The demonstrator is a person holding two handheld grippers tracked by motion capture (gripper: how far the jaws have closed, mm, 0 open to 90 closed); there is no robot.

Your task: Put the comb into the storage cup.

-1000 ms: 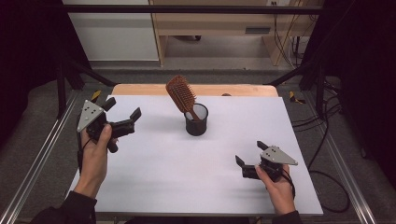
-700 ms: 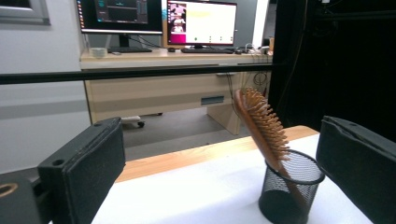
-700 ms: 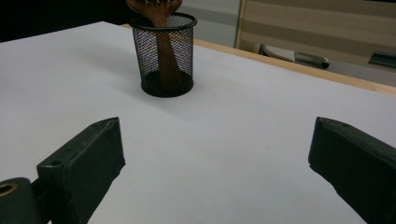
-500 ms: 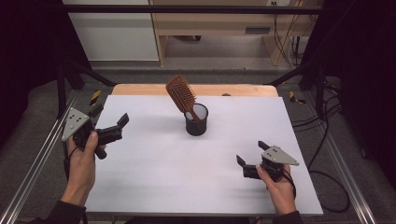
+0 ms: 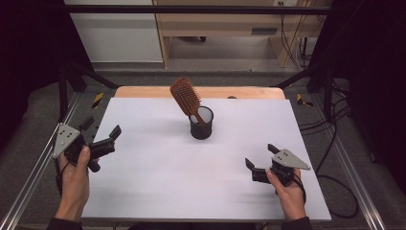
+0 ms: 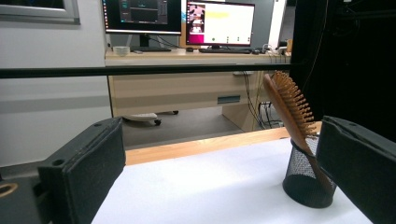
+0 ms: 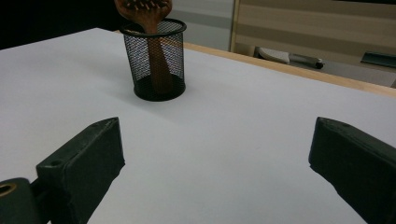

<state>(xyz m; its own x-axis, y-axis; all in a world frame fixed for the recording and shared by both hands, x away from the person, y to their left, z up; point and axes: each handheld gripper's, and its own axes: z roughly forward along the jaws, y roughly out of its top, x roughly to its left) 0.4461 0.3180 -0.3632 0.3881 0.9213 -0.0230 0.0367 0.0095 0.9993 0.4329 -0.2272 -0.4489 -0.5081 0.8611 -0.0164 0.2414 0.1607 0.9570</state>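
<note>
Standing handle-down in the mesh cup, the hairbrush is seen leaning toward the far left, bristle head up and clear of the rim. Cup sits near the middle-rear of the counter. Both tools are parked well apart from it: left hand-held gripper at the counter's left edge, jaws spread wide, nothing held; right hand-held gripper near the front right, jaws likewise wide and empty. Step is judged as placement done or pickup not yet begun; which one cannot be told. If the brush is to be taken, the exposed neck above the rim should be pinched and lifted straight up, with the cup steadied so it is not tipped.
</note>
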